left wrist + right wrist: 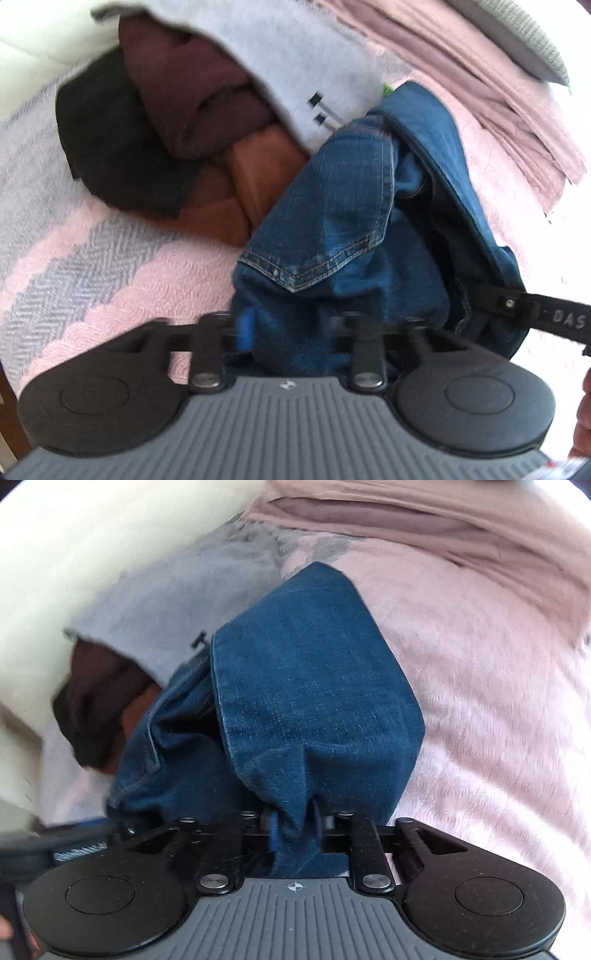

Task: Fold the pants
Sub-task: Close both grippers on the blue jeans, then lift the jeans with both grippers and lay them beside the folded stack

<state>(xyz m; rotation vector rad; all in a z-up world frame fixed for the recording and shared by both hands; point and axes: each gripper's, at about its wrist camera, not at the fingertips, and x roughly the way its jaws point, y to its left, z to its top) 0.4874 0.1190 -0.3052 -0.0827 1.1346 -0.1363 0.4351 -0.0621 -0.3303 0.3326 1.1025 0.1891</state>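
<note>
A pink quilted bedspread (122, 280) with grey herringbone bands covers the bed, and on it the blue jeans (343, 229) lie bunched in the middle, their far end against a pile of other clothes. Both grippers point steeply down at the denim from the near side. The left gripper (291, 325) has its jaws drawn close on a fold of the jeans, and the right gripper (295, 819) pinches a gathered tuck of the same cloth, which rises in a peak from between its fingers. Only the left wrist view shows the pile clearly: a grey garment (295, 66), a maroon one (192, 88), a black one (110, 140) and a rust-brown one (251, 184). It also catches the right gripper's finger entering from the right edge. The right wrist view shows a mauve blanket (443, 524) beyond the jeans.
</note>
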